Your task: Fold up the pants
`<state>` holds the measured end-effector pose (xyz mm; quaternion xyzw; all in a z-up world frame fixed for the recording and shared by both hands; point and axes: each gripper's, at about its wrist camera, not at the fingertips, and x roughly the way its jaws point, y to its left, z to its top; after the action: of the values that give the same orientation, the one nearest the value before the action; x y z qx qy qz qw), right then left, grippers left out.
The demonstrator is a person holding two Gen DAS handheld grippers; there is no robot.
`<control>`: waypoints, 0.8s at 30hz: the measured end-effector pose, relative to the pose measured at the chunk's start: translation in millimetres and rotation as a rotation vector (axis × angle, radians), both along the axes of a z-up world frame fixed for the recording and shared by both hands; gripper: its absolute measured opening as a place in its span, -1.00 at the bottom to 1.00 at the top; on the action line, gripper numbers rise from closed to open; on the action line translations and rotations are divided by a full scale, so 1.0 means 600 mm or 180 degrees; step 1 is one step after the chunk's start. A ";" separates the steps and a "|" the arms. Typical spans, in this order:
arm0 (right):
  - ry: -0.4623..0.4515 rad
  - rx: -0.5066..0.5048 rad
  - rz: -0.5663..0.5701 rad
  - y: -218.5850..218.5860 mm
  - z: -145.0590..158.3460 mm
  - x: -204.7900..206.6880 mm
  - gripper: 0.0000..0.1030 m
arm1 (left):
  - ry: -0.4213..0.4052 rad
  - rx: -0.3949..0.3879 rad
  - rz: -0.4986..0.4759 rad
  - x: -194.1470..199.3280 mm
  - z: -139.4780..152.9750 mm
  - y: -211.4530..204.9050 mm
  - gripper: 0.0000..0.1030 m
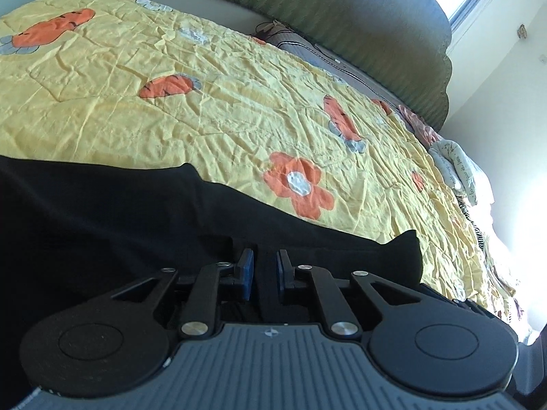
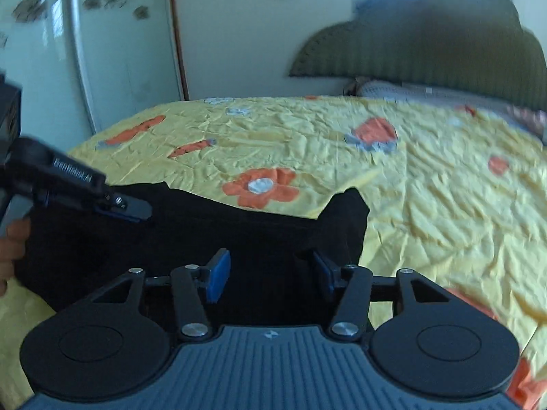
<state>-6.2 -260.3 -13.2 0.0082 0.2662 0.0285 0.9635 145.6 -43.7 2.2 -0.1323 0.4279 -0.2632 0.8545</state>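
Black pants lie folded across the near part of a yellow flowered quilt. One corner of the cloth sticks up at their right end. My left gripper hovers low over the pants, its blue pads a narrow gap apart with only dark cloth showing behind the gap. In the right wrist view the same left gripper sits over the pants' left end, held by a hand. My right gripper is open wide above the pants' right part, gripping nothing.
The quilt covers a bed with a green scalloped headboard. Pillows lie at the head of the bed. A pale wardrobe door stands beyond the bed's far left side. A bright window is behind the headboard.
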 end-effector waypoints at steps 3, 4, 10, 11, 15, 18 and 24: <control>-0.0377 -0.1436 -0.0302 0.074 -0.006 -0.009 0.20 | -0.0129 0.0188 -0.0126 -0.008 0.007 -0.025 -0.62; -0.0425 -0.1798 -0.0451 0.079 -0.018 -0.007 0.49 | -0.0162 0.0276 -0.0148 -0.010 0.005 -0.033 -0.61; -0.0103 -0.1100 -0.0794 -0.042 -0.019 -0.010 0.51 | -0.0134 0.0362 -0.0319 -0.019 -0.012 -0.055 -0.61; -0.0199 -0.0879 -0.0687 -0.054 -0.008 -0.019 0.51 | -0.0148 0.0366 -0.0330 -0.020 -0.013 -0.058 -0.60; -0.0205 0.0123 0.0009 -0.069 0.007 -0.011 0.50 | -0.0122 0.0377 -0.0341 -0.020 -0.020 -0.067 -0.60; 0.0286 0.0248 -0.0014 -0.065 -0.025 0.022 0.50 | -0.0128 0.0469 -0.0346 -0.025 -0.025 -0.072 -0.59; 0.0137 0.0174 -0.0219 -0.054 -0.013 -0.017 0.52 | -0.0304 0.0622 -0.0309 -0.044 -0.020 -0.073 -0.36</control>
<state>-16.7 -292.8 -21.0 0.0442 0.2854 0.0025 0.9574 119.1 -87.5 -9.7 -0.0148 0.4163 -0.2673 0.8689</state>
